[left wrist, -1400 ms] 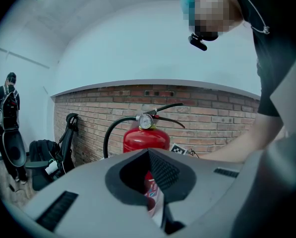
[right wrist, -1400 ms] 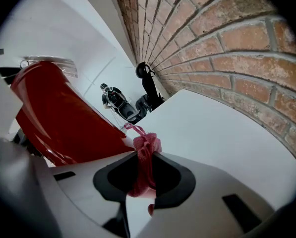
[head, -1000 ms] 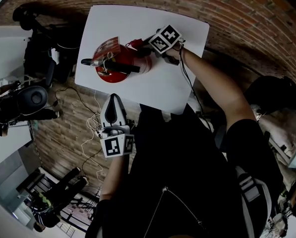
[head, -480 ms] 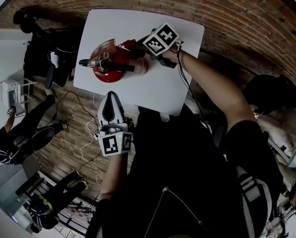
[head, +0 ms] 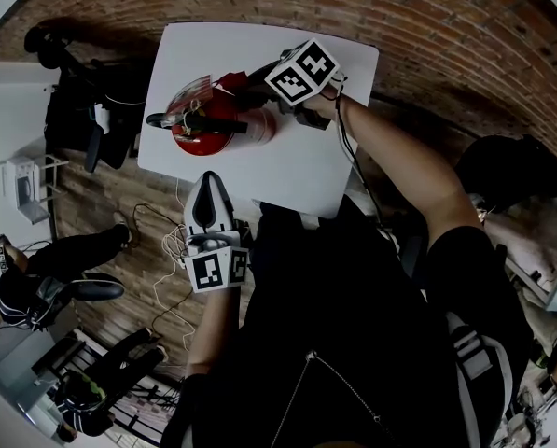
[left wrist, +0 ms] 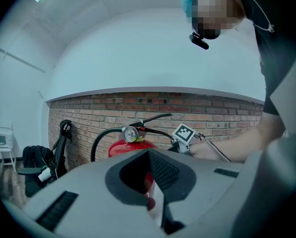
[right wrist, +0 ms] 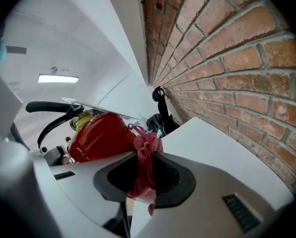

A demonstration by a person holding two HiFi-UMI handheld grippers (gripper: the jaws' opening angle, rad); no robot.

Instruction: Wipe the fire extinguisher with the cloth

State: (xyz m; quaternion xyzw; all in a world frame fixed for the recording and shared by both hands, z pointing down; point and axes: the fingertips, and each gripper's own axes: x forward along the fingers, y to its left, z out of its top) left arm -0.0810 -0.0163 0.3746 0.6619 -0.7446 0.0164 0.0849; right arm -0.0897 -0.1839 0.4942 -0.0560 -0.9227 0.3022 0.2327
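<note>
Off to the left, the left gripper (head: pixel 210 183) hangs at the near edge of the white table (head: pixel 297 166), tucked close to the person's body with the elbow bent. It points toward the job without reaching it. Its jaws are pressed together with nothing between them. A little further in, the red fire extinguisher (head: pixel 217 124) stands upright on the left half of the table, its gauge (left wrist: pixel 130 134), black hose (left wrist: pixel 100 140) and lever on top. I'd take it for a heavy, rigid steel cylinder with smooth paint, slippery under any grip. It should stay put under a light rub, but a hard sideways push high up could rock it. If it needs steadying, the neck under the lever looks the sensible place for that idle left tool. To its right, the right gripper (head: pixel 257 80) comes in across the table on an outstretched bare forearm (head: pixel 399 166), turned leftward at the cylinder's shoulder. Its jaws are clamped on a bunched pink cloth (right wrist: pixel 146 155), soft and limp, whose free end looks to lie against the red body, though I can't be sure it touches.
</note>
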